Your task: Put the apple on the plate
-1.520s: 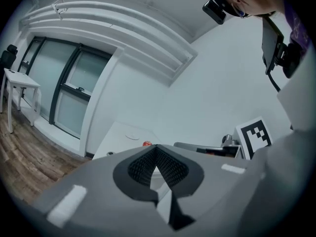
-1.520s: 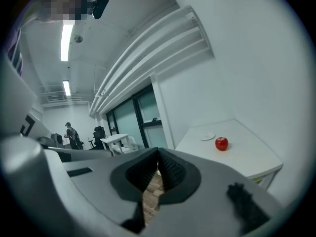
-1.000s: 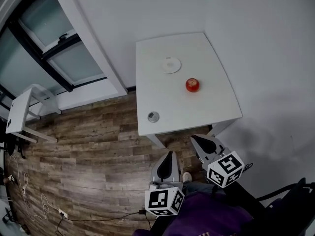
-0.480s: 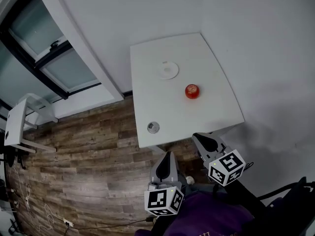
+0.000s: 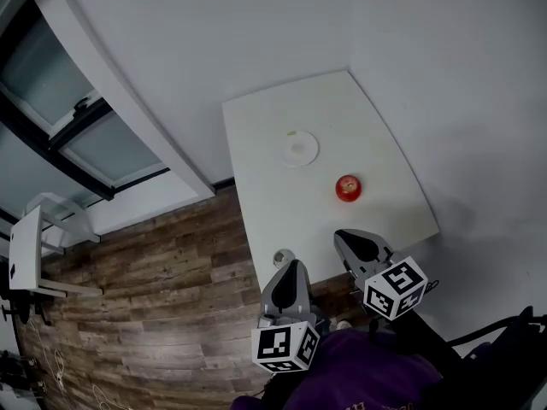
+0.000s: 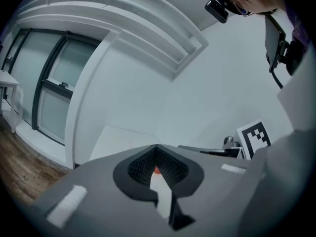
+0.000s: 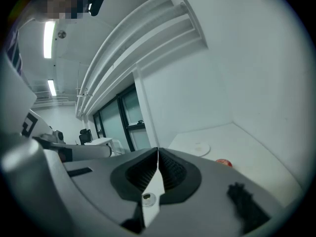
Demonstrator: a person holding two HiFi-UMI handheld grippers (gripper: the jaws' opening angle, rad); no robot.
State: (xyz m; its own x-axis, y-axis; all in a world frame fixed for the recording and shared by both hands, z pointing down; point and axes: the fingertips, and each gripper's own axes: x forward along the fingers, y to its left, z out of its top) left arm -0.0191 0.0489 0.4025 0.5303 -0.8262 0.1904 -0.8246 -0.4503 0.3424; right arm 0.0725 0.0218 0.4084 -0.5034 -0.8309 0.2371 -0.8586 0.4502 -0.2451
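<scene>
Wood floor [image 5: 154, 263] on the left, window [image 5: 77, 135] up the left wall, small white side table [image 5: 26, 246] at the far left edge. White table [image 5: 376, 156] sits in the room corner. Both grippers are at its near edge, low in the head view.

Left gripper [image 5: 294, 267]: jaws closed tip to tip, nothing held. Right gripper [image 5: 342, 237]: jaws also closed tip to tip, empty.

White plate [image 5: 299, 149] sits toward the far side of the table, with nothing on it. Red apple [image 5: 348, 188] lies on the bare tabletop, off the plate, nearer the person and to the plate's right, clear of it. The apple is ahead of the right gripper's tip, not touching. It is further from the left gripper, up and to the right of that tip. In the right gripper view the apple [image 7: 223, 163] shows right of the closed jaws. In the left gripper view a red bit shows through the slot under the tips.

Small round grey object [image 5: 283, 257] lies on the near table edge, just beside the left gripper's tip.
</scene>
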